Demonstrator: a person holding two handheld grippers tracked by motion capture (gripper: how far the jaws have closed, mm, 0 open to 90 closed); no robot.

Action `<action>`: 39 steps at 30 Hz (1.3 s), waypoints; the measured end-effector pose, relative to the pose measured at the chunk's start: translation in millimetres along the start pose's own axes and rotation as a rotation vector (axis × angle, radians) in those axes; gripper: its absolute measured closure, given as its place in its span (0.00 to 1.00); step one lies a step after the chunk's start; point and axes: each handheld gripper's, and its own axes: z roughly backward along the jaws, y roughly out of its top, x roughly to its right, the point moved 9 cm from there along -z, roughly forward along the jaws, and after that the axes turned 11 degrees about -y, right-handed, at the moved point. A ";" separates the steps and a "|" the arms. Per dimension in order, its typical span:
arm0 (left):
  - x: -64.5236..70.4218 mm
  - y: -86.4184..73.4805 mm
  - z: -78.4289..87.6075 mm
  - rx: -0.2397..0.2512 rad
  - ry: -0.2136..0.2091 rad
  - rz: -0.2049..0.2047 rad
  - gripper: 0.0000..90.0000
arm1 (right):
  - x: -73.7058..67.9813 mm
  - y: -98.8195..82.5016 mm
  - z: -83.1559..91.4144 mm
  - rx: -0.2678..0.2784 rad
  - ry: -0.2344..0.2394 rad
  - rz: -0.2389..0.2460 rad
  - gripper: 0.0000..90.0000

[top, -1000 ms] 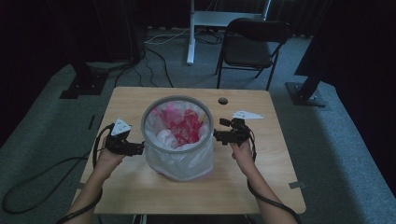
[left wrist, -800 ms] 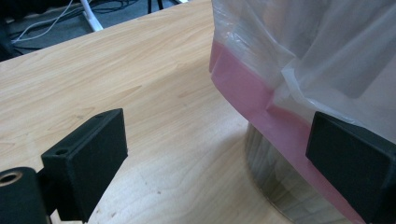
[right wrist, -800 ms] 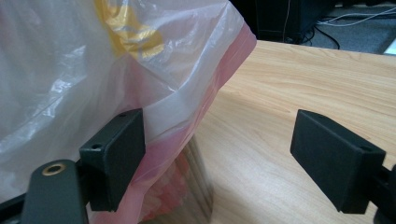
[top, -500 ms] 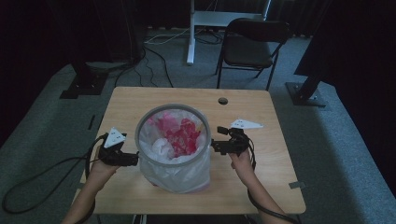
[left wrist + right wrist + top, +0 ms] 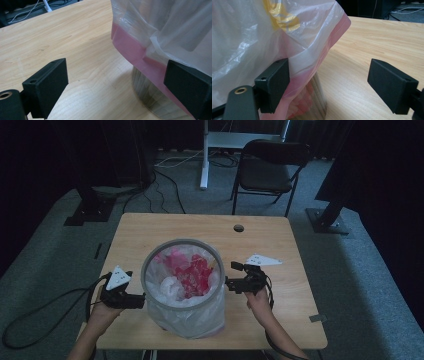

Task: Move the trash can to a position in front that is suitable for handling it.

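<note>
Both my grippers dropped toward the counter's (image 5: 150,227) near edge; left fingers (image 5: 47,87) and right fingers (image 5: 273,83) wide, flanking the bag (image 5: 187,317) hem, grip next.

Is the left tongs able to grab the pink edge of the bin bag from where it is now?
Probably yes: the left tongs are open right beside the bag's pink edge, with nothing between.

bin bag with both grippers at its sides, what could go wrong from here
1. The thin bag overhangs the bin loosely; a jaw of the open left gripper could snag or tear the film near the pink band.
2. The right gripper is also open beside the hem; an uneven pull may tip the bin, spilling the pink waste on the table.
</note>
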 end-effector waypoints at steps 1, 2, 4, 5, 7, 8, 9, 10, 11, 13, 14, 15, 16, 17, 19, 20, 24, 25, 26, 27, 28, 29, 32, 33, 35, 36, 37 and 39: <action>2.3 -2.4 1.0 0.002 -0.002 0.004 0.06 | -2.0 -1.3 1.6 0.001 0.001 0.001 0.19; 3.3 -3.4 1.6 0.001 0.002 0.002 0.06 | -2.7 -1.8 2.1 0.000 0.000 -0.002 0.19; 5.2 -4.6 3.0 0.004 -0.001 0.001 0.06 | -4.1 -2.5 3.3 0.000 -0.003 0.000 0.19; 5.2 -4.6 3.0 0.004 -0.001 0.001 0.06 | -4.7 -2.9 3.8 -0.002 0.000 0.000 0.19; 7.2 -6.0 5.1 0.000 -0.002 -0.005 0.06 | -6.2 -3.9 5.1 -0.005 0.005 0.001 0.19; 7.6 -6.7 5.1 0.006 -0.011 0.002 0.06 | -6.7 -4.1 5.6 -0.006 0.008 0.006 0.19; 7.6 -6.7 5.1 0.006 -0.011 0.002 0.06 | -6.9 -4.3 6.0 -0.006 0.010 0.012 0.19; 7.1 -8.3 4.0 0.014 -0.025 0.005 0.06 | -6.2 -4.9 5.5 -0.003 0.004 0.028 0.16; 5.8 -10.6 2.6 0.008 -0.027 0.012 0.06 | -6.2 -4.9 5.5 -0.003 0.004 0.028 0.16; -0.6 -19.6 -1.6 -0.003 -0.017 0.033 0.06 | -2.8 -8.0 3.9 -0.003 -0.008 0.043 0.15; -2.9 -22.6 -2.3 -0.005 -0.016 0.043 0.06 | 0.1 -10.5 3.7 -0.002 -0.001 0.027 0.15; -8.0 -29.1 -3.6 -0.009 -0.010 0.063 0.06 | 2.4 -12.2 3.8 -0.002 0.001 0.020 0.15; -11.7 -34.6 -4.2 -0.010 -0.008 0.079 0.06 | 8.5 -16.0 4.5 -0.002 -0.020 0.018 0.15; -14.3 -39.6 -5.0 -0.020 -0.009 0.093 0.06 | 13.6 -19.8 5.3 -0.012 -0.037 0.023 0.15; -18.4 -49.6 -6.4 -0.039 -0.013 0.120 0.06 | 20.7 -25.9 6.8 -0.040 -0.050 0.030 0.15; -19.7 -54.3 -7.5 -0.047 -0.016 0.131 0.06 | 24.0 -28.6 7.9 -0.053 -0.061 0.036 0.15; -24.3 -68.1 -9.4 -0.063 -0.019 0.171 0.06 | 34.6 -34.8 10.5 -0.082 -0.103 0.040 0.14; -25.5 -71.6 -9.8 -0.063 -0.018 0.182 0.06 | 39.1 -36.6 12.1 -0.087 -0.123 0.034 0.14; -26.1 -77.9 -10.7 -0.072 -0.036 0.205 0.01 | 44.9 -39.3 15.0 -0.094 -0.143 0.036 0.13; -26.5 -81.0 -11.0 -0.072 -0.038 0.214 0.01 | 47.0 -40.9 16.1 -0.102 -0.151 0.044 0.13; -26.9 -84.5 -11.1 -0.080 -0.034 0.218 0.01 | 48.8 -43.2 17.7 -0.112 -0.153 0.057 0.13; -26.8 -87.3 -11.4 -0.081 -0.038 0.221 0.01 | 50.3 -45.4 19.5 -0.119 -0.160 0.064 0.15; -27.4 -94.5 -11.9 -0.091 -0.037 0.231 0.01 | 50.6 -56.0 24.4 -0.182 -0.079 0.051 0.15; -27.6 -96.2 -11.8 -0.090 -0.040 0.235 0.01 | 52.1 -57.7 27.5 -0.172 -0.076 0.051 0.15; -28.4 -100.1 -12.1 -0.097 -0.040 0.240 0.01 | 54.2 -61.5 33.8 -0.165 -0.042 0.024 0.15; -28.5 -102.0 -12.7 -0.099 -0.039 0.244 0.01 | 57.0 -62.4 37.8 -0.151 -0.042 0.016 0.15; -28.7 -104.1 -13.6 -0.103 -0.038 0.246 0.01 | 59.5 -62.9 42.1 -0.133 -0.037 0.011 0.15; -28.6 -107.9 -15.2 -0.105 -0.039 0.254 0.01 | 65.9 -62.1 52.1 -0.104 -0.033 -0.019 0.15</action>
